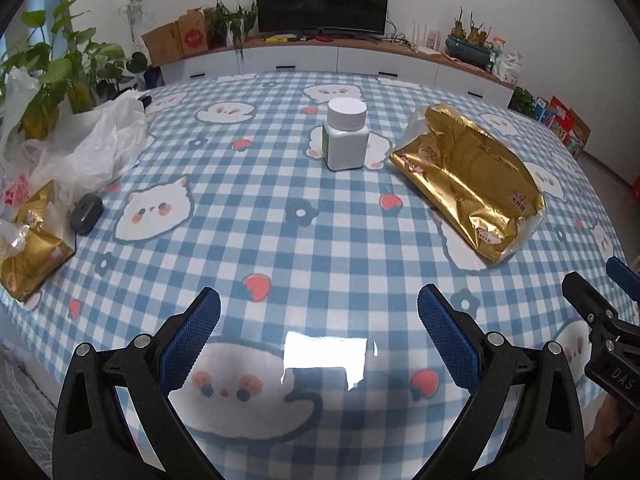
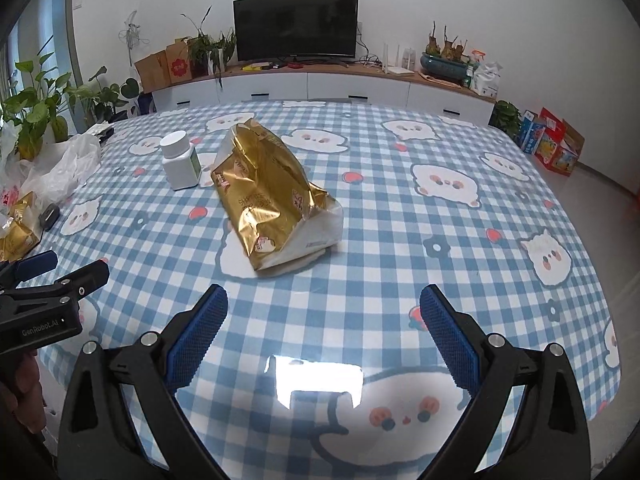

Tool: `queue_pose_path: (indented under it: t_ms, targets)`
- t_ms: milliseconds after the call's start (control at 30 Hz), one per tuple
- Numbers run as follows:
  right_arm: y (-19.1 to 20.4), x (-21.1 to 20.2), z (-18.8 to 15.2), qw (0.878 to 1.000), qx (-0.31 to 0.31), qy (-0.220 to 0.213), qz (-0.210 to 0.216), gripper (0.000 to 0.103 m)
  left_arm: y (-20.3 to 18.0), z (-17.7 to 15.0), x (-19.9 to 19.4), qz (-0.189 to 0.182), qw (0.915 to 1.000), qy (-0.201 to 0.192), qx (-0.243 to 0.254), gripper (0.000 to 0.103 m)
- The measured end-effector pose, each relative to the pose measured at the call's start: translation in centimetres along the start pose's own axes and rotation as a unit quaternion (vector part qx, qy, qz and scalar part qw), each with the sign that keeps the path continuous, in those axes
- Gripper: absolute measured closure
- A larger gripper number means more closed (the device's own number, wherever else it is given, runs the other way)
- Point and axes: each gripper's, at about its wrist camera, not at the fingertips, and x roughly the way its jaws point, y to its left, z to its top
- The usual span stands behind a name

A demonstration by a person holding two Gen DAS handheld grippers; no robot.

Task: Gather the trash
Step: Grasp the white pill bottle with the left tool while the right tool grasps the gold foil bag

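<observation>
A crumpled gold foil bag (image 1: 468, 176) lies on the checked tablecloth, right of a white pill bottle (image 1: 346, 136). From the right wrist view the gold bag (image 2: 268, 196) is straight ahead, with the bottle (image 2: 180, 160) to its left. A second gold wrapper (image 1: 28, 240) and a loose white plastic bag (image 1: 88, 148) sit at the table's left edge. My left gripper (image 1: 319, 312) is open above the cloth, nothing between its blue pads. My right gripper (image 2: 324, 308) is open too, short of the gold bag. Each gripper shows at the other view's edge.
A dark small oval object (image 1: 86, 212) lies by the plastic bag. The table (image 1: 280, 240) wears a blue checked cloth with cartoon animals. Behind it stand a white cabinet (image 2: 320, 84), a television (image 2: 296, 26), potted plants (image 1: 52, 76) and boxes (image 2: 550, 142).
</observation>
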Motion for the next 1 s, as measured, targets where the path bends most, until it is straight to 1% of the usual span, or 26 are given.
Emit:
queue_pose_path:
  t_ms: [233, 333, 433, 567, 633, 667, 767, 800, 833, 900, 933, 1000]
  targets:
    - [-0.1, 2.2, 2.4, 1.000, -0.007, -0.001, 0.002, 0.010, -0.2, 3.1, 2.0, 0.016, 0.9999, -0.006, -0.003, 0.006]
    - [-0.1, 3.0, 3.2, 1.000, -0.010, 0.001, 0.005, 0.010, -0.2, 4.7, 3.1, 0.015, 0.9998, -0.007, -0.010, 0.006]
    - [0.3, 3.7, 4.1, 1.000, -0.019, 0.001, 0.009, 0.010, -0.6, 6.2, 4.3, 0.022, 0.9997, -0.010, -0.002, 0.006]
    - [0.7, 5.1, 5.1, 1.000, -0.028, 0.005, 0.010, 0.010, -0.4, 8.3, 6.1, 0.016, 0.9997, -0.007, -0.015, 0.006]
    - [0.9, 6.0, 5.5, 0.999, -0.031, 0.013, 0.006, 0.012, -0.5, 9.1, 7.1, 0.019, 0.9997, -0.005, -0.016, 0.006]
    - [0.9, 6.5, 5.7, 0.999, -0.031, 0.020, 0.002, 0.015, -0.5, 9.5, 7.8, 0.018, 0.9997, -0.001, -0.017, 0.006]
    - [1.1, 7.6, 6.1, 0.999, -0.027, 0.030, 0.010, 0.022, -0.5, 10.2, 9.5, 0.010, 0.9996, 0.011, -0.024, 0.007]
    - [1.3, 8.0, 6.3, 0.999, -0.026, 0.034, 0.011, 0.026, -0.6, 10.4, 9.8, 0.014, 0.9996, 0.010, -0.024, 0.007]
    - [1.4, 8.3, 6.4, 0.999, -0.026, 0.038, 0.012, 0.027, -0.6, 10.7, 10.0, 0.018, 0.9995, 0.009, -0.023, 0.007]
    - [1.7, 9.0, 6.6, 0.998, -0.026, 0.047, 0.015, 0.035, -0.6, 11.2, 10.6, 0.025, 0.9994, 0.007, -0.022, 0.007]
    - [1.8, 9.3, 6.6, 0.998, -0.026, 0.052, 0.016, 0.037, -0.5, 11.5, 10.9, 0.024, 0.9994, 0.007, -0.023, 0.007]
    - [2.0, 9.8, 6.6, 0.998, -0.023, 0.059, 0.016, 0.045, -0.5, 12.0, 11.2, 0.022, 0.9995, 0.005, -0.023, 0.007]
